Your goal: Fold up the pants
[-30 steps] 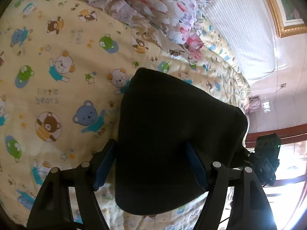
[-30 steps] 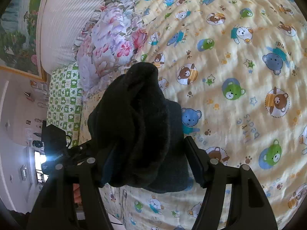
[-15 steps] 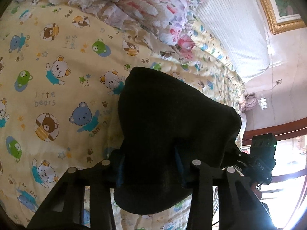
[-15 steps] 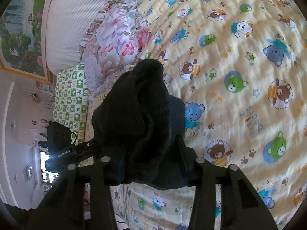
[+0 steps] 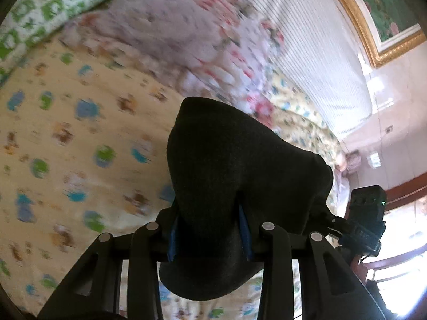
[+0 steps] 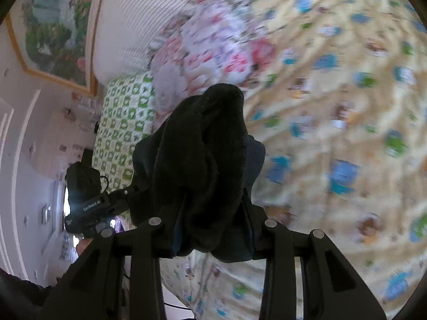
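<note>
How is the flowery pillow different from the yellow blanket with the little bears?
The puffy floral pillow has pink and white flowers; the yellow bear-print blanket shows blue, green and brown bears. The pillow bulges up near the striped headboard; the blanket spreads wide across the bed. Both are soft bedding, blurred in both views.

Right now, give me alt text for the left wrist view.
The left gripper is shut on bunched black pants, lifted above a yellow bear-print bedspread. A floral pillow lies beyond; the right gripper's camera housing shows at right.
</note>
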### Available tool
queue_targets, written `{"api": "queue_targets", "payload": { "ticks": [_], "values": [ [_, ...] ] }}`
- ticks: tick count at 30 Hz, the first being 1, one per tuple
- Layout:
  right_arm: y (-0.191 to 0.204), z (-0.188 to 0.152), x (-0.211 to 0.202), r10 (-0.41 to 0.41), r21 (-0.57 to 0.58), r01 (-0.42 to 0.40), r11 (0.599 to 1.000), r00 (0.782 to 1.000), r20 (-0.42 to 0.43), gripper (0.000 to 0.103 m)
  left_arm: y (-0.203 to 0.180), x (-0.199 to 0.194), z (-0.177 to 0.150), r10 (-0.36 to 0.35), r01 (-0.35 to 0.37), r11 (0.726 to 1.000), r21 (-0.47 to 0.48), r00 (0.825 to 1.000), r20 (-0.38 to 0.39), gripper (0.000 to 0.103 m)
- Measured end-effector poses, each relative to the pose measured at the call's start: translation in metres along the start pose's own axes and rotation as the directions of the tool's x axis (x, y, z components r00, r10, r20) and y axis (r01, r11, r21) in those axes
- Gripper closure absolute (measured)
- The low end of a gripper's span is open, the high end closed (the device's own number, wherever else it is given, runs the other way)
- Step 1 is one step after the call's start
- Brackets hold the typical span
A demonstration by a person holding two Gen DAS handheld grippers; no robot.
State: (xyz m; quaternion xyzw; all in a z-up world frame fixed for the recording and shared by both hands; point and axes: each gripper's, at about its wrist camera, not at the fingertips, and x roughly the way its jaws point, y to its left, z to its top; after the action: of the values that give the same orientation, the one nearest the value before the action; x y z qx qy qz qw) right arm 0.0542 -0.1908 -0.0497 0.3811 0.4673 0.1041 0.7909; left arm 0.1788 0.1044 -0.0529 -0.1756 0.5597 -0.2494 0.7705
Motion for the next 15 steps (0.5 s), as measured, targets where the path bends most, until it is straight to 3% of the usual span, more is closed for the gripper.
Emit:
{"api": "queue_targets", "payload": {
  "ticks": [8,15],
  "values": [
    [0.027,0.023,0.051,-0.028,-0.066,0.023,0.998,0.997,-0.069,0.065,0.04,-0.013,0.021,0.074,-0.074,0.997,-0.021,0.997,0.034,0.067],
    [0.028,0.028,0.078,-0.057,-0.074,0.049,0.996,0.992,-0.115,0.065,0.064,-0.006,0.022,0.094,-0.093,0.995,-0.044,0.995,0.024,0.067]
  ]
}}
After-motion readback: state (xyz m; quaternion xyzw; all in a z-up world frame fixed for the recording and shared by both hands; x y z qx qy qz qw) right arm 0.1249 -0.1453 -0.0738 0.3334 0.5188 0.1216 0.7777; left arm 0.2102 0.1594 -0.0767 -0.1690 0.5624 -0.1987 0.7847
